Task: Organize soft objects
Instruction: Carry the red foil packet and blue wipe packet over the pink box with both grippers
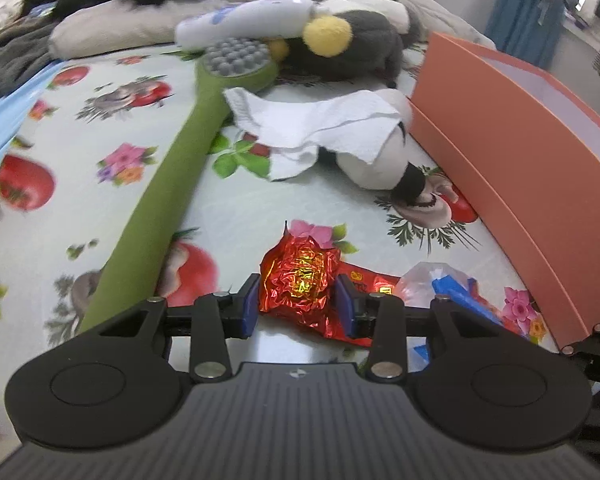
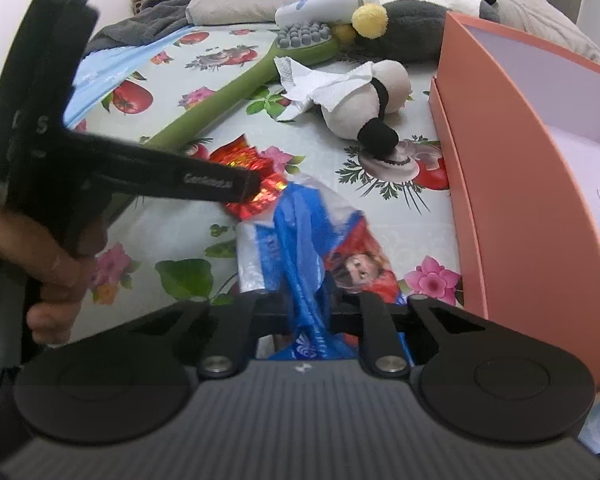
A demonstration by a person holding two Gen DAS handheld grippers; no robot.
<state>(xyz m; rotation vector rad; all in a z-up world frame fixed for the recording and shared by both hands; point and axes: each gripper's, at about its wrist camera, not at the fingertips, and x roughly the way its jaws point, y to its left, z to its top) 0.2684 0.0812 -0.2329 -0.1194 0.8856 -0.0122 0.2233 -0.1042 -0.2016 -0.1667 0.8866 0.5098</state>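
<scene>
Left tongs: the blue pads stand on either side of the red foil packet and press its crumpled sides; the tongs grip it low over the bed.
Red foil packet: shiny red with gold print, wrinkled, lying on the flowered bedsheet just left of the blue plastic bag; in the right wrist view it is partly hidden behind the left tool's black arm.
Right tongs: closed on a gathered fold of the blue plastic bag, which runs up between the fingers.
Blue plastic bag: blue and white film with a printed face and a red patch, crumpled, resting on the bedsheet beside the orange box.
Orange box: stands open at the right edge of the bed, with a pale inside; its low front wall is near the bag.
Green massage stick: long, padded, lying slantwise across the sheet, its grey knobbed head toward the pillows.
White cloth: draped over a white plush toy with a black band and a black tip, between the stick's head and the box.
Grey plush: bears a yellow pompom, lies at the head of the bed against a grey pillow.
Hand: wraps the handle of the left tool at the left edge of the right wrist view.
</scene>
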